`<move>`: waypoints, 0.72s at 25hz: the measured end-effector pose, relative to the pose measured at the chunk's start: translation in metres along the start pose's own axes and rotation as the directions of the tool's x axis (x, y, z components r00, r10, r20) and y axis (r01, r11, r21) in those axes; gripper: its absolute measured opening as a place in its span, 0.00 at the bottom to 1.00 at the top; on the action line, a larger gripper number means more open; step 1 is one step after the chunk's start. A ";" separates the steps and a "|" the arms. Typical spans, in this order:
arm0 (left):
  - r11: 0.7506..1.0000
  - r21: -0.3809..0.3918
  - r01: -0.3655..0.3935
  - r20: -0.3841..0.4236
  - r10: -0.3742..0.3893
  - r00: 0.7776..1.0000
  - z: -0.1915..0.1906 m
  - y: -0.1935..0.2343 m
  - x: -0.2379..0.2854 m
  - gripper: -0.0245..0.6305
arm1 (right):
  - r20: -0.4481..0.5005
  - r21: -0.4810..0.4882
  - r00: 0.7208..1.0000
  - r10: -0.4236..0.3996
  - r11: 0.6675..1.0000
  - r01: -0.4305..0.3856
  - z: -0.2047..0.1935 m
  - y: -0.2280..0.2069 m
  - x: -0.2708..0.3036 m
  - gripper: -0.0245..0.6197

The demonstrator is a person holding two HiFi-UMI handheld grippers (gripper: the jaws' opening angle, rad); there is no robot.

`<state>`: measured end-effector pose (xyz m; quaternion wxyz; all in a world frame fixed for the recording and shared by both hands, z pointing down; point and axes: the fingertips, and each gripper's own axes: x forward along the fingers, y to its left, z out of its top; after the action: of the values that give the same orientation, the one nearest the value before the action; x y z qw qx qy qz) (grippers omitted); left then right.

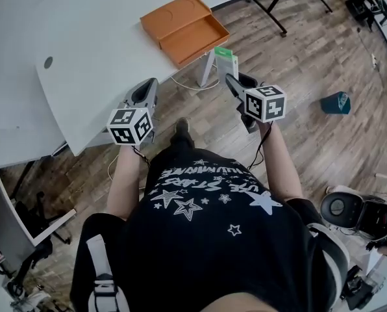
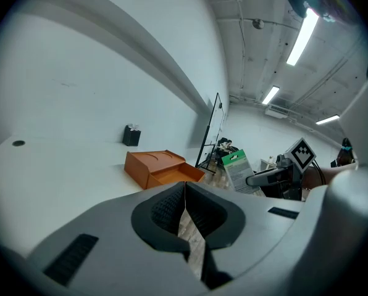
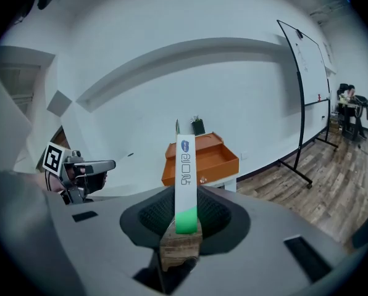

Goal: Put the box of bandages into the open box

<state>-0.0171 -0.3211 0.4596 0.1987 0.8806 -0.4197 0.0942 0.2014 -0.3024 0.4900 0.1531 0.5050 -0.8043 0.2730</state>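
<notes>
**Legend.**
- Right gripper [image 3: 185, 219]: jaws clamped on box of bandages [image 3: 185, 177], held upright, narrow edge toward camera, in air just in front of open box [image 1: 192, 39], not touching it.
- Open box: orange, on white table [image 1: 83, 51] by its edge, lid folded back flat behind tray.
- Left gripper [image 2: 185, 211]: jaws closed together, nothing held, well short of open box.

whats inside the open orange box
Only its bare orange floor shows; the orange box looks empty. Its near wall may hide a thin strip. The bandage box is outside, in the right tongs.
</notes>
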 end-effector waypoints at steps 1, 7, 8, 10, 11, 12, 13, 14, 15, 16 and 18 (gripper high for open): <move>1.000 -0.003 0.000 0.002 0.000 1.000 0.006 0.009 0.007 0.07 | -0.010 -0.023 1.000 -0.003 1.000 0.003 0.010 -0.002 0.011 0.21; 1.000 -0.007 0.002 0.008 -0.002 1.000 0.032 0.057 0.036 0.07 | -0.058 -0.189 0.998 -0.021 0.982 0.010 0.058 -0.005 0.066 0.21; 1.000 -0.010 0.000 0.010 0.000 1.000 0.035 0.064 0.039 0.07 | -0.067 -0.220 0.997 -0.029 0.975 0.014 0.063 -0.005 0.074 0.21; 1.000 -0.019 -0.001 0.017 0.002 1.000 0.040 0.078 0.044 0.07 | -0.087 -0.281 0.995 -0.046 0.959 0.020 0.071 -0.004 0.089 0.21; 1.000 -0.024 -0.002 0.019 0.002 1.000 0.042 0.084 0.046 0.07 | -0.101 -0.316 0.993 -0.053 0.949 0.019 0.074 -0.003 0.096 0.21; 1.000 -0.028 -0.001 0.020 0.002 1.000 0.045 0.090 0.048 0.07 | -0.116 -0.354 0.991 -0.059 0.935 0.014 0.076 -0.002 0.103 0.21; 1.000 -0.031 0.000 0.021 0.001 1.000 0.047 0.096 0.051 0.07 | -0.131 -0.395 0.989 -0.065 0.919 0.008 0.078 -0.001 0.110 0.21; 0.999 -0.033 0.002 0.022 -0.001 1.000 0.048 0.101 0.053 0.07 | -0.147 -0.436 0.987 -0.070 0.900 0.000 0.081 0.000 0.117 0.21; 0.999 -0.035 0.004 0.022 -0.004 1.000 0.050 0.106 0.056 0.07 | -0.163 -0.475 0.984 -0.076 0.880 -0.011 0.083 0.000 0.123 0.21; 0.999 -0.038 0.007 0.022 -0.006 1.000 0.050 0.111 0.059 0.07 | -0.181 -0.510 0.980 -0.081 0.860 -0.023 0.084 0.000 0.130 0.21; 0.999 -0.044 0.009 0.021 -0.008 1.000 0.052 0.119 0.064 0.07 | -0.215 -0.571 0.972 -0.091 0.820 -0.049 0.087 -0.001 0.140 0.21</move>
<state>-0.0695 -0.4557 0.4661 0.2141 0.8788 -0.4199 0.0749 0.1433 -0.4568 0.4932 0.3935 0.4093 -0.8198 0.0745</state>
